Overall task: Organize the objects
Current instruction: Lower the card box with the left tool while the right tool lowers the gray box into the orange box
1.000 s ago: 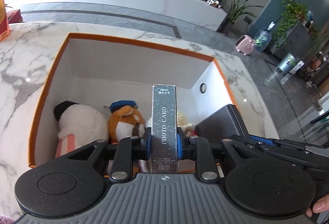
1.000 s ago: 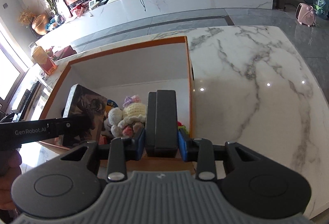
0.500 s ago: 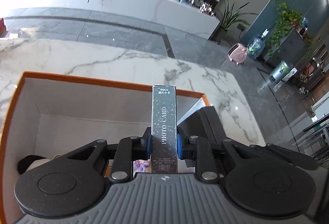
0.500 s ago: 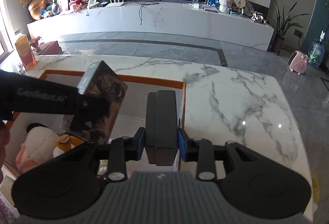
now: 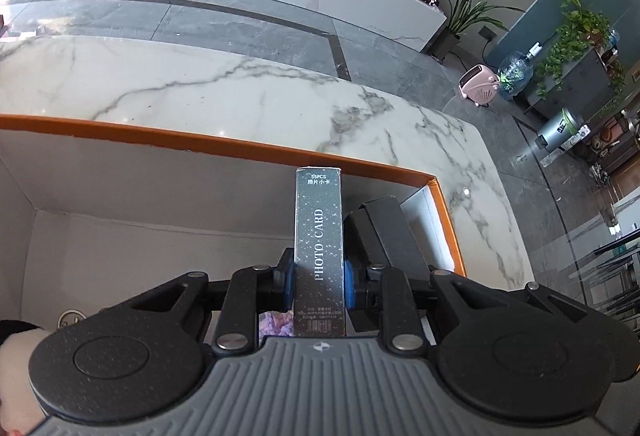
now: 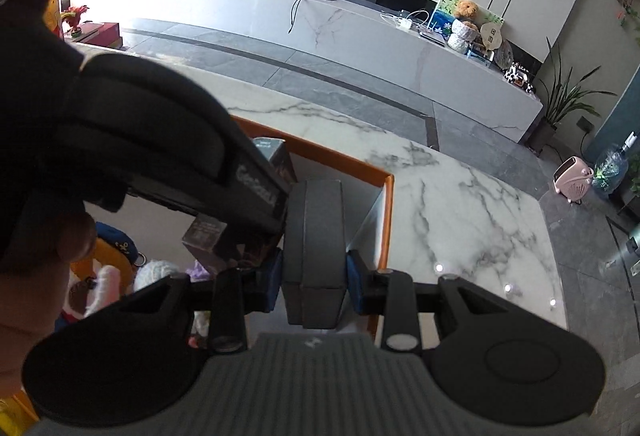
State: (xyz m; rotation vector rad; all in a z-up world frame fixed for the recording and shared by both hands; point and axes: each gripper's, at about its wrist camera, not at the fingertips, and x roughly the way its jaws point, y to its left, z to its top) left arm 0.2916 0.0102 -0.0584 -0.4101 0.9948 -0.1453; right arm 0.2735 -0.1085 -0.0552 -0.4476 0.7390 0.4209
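My left gripper [image 5: 319,282] is shut on a grey speckled photo card box [image 5: 319,236] marked PHOTO CARD, held upright above the orange-rimmed white storage box [image 5: 240,147]. My right gripper [image 6: 314,276] is shut on a black case [image 6: 314,232], held over the same storage box [image 6: 386,212] near its right wall. The black case also shows in the left wrist view [image 5: 384,236], just right of the card box. In the right wrist view the left gripper's body [image 6: 160,156] and the card box [image 6: 276,156] sit close on the left.
Plush toys [image 6: 108,268] lie in the storage box, one white one at the left edge [image 5: 16,352]. The box stands on a white marble table [image 5: 200,84] whose right edge drops to a grey floor. A long white counter [image 6: 320,32] stands beyond.
Both grippers have risen and tilted forward with their objects still held, so the toys have dropped out of the left view. The left gripper has come close against the right one.
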